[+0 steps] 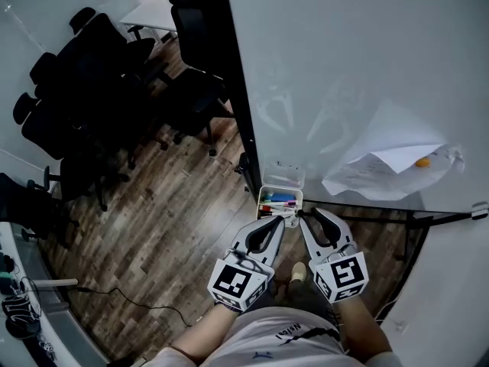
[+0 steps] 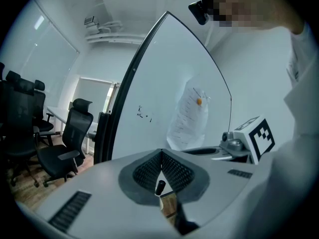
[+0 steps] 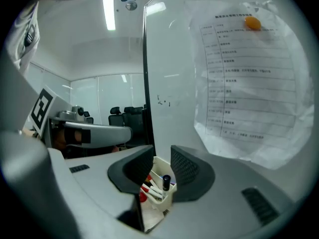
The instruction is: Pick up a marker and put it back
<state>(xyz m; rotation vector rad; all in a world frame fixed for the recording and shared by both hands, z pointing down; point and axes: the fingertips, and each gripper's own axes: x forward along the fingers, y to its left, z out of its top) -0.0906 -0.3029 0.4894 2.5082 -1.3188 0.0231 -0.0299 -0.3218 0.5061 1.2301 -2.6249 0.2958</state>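
The right gripper stands wide open and its pads press on nothing. Through the gap, lower down, the white box hangs on the whiteboard. A marker with a black cap stands upright in the box among a few red-tipped ones. The left gripper has its 2 tips pressed together. A small black stub shows in the gap behind them, and I cannot tell what it is.

Only the head view shows the 2 side by side: the left gripper with its tips at the box's lower edge, the right gripper just beside its right corner. It also shows blue and pink markers in the box, dark chairs and a wood floor.

The right gripper view alone shows the printed lines on the sheet of paper under an orange magnet. From above, that sheet of paper curls away from the whiteboard. The left gripper view shows the board edge-on, with small dark marks on it
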